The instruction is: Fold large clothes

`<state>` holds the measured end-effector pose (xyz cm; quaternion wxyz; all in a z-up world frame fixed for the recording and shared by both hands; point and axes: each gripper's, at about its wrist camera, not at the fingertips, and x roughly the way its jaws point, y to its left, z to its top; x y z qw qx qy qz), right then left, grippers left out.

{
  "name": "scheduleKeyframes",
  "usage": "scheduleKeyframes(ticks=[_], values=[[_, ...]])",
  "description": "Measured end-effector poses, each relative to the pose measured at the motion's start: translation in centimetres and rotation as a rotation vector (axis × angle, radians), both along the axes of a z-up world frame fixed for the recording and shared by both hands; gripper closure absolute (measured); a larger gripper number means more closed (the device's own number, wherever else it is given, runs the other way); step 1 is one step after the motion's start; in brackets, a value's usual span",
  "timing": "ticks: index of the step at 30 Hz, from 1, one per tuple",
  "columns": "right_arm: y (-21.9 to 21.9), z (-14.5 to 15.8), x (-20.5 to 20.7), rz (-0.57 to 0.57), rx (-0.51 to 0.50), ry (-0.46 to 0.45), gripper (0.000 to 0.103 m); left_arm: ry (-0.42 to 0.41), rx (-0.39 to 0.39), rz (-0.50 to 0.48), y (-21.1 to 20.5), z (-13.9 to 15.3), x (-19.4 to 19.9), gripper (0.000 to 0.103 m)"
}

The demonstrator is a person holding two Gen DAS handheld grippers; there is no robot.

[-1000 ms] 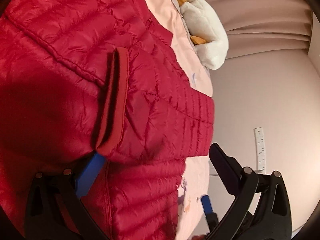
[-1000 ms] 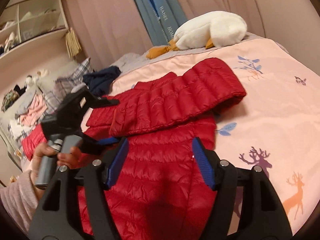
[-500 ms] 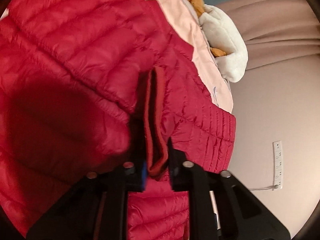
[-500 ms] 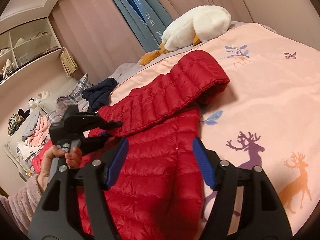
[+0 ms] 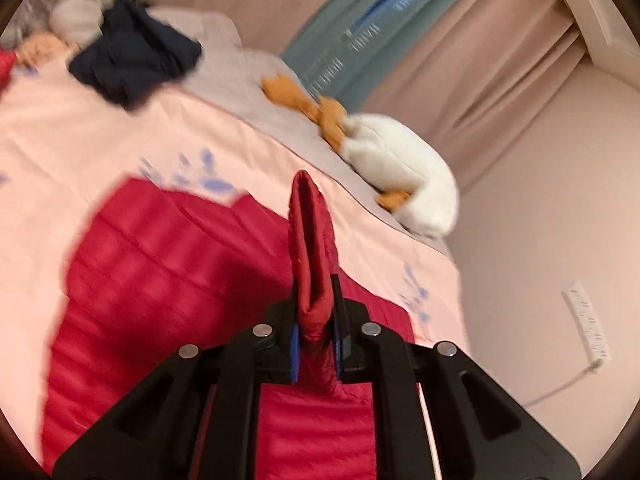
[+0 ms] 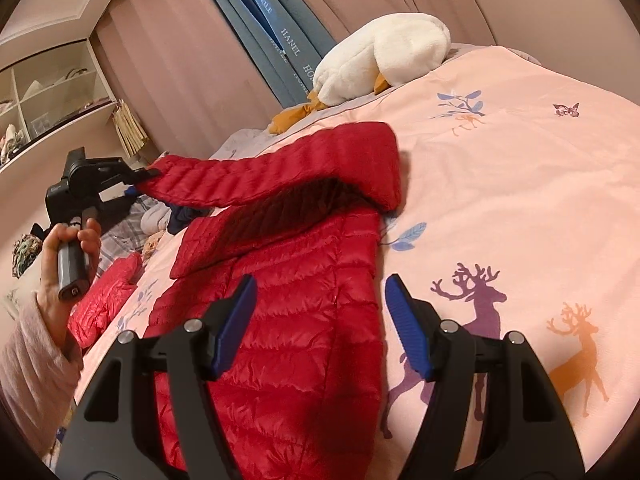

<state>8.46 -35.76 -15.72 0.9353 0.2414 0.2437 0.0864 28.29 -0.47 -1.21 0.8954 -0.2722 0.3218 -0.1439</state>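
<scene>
We see a red quilted jacket (image 6: pixel 288 340) lying spread on a bed with a pink bedspread (image 6: pixel 520 184) printed with deer and leaves. Our left hand-held gripper (image 5: pixel 316 320) has its two blue-padded fingers pressed tight on the cuff of the jacket's sleeve (image 5: pixel 312 240), which stands up between them. From the right wrist view, that sleeve (image 6: pixel 272 172) stretches lifted above the jacket body, running from the shoulder fold out to the left hand-held gripper (image 6: pixel 140 176), which our left hand (image 6: pixel 68 256) grips by its handle. Our right hand-held gripper (image 6: pixel 320 320) hovers over the jacket's lower body near its right edge, fingers spread wide and holding nothing. A white plush goose (image 6: pixel 384 56) lies at the far end of the bed, near blue curtains (image 6: pixel 272 40). A dark blue garment (image 5: pixel 132 60) sits bunched farther back on the bed.
</scene>
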Motion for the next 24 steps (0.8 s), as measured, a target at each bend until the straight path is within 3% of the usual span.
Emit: scheduleKeyframes(ticks=[4, 14, 17, 18, 20, 24], values=[[0.2, 0.3, 0.0, 0.003, -0.020, 0.000, 0.035, 0.019, 0.055, 0.080, 2.8, -1.1, 0.5, 0.091], [1.0, 0.9, 0.3, 0.013, -0.063, 0.014, 0.035, 0.231, 0.125, 0.142, 5.4, -9.1, 2.4, 0.090], [1.3, 1.1, 0.7, 0.018, -0.075, 0.025, 0.035, 0.301, 0.146, 0.134, 6.1, -11.4, 2.7, 0.080], [1.4, 1.2, 0.8, 0.018, -0.084, 0.032, 0.035, 0.312, 0.150, 0.141, 6.2, -11.7, 2.7, 0.067], [1.5, 1.6, 1.3, 0.019, -0.114, 0.045, 0.035, 0.319, 0.141, 0.162, 7.0, -12.0, 2.3, 0.052], [1.8, 2.9, 3.2, 0.029, -0.206, 0.078, 0.033, 0.296, 0.181, 0.212, 8.8, -10.7, 1.5, 0.047]])
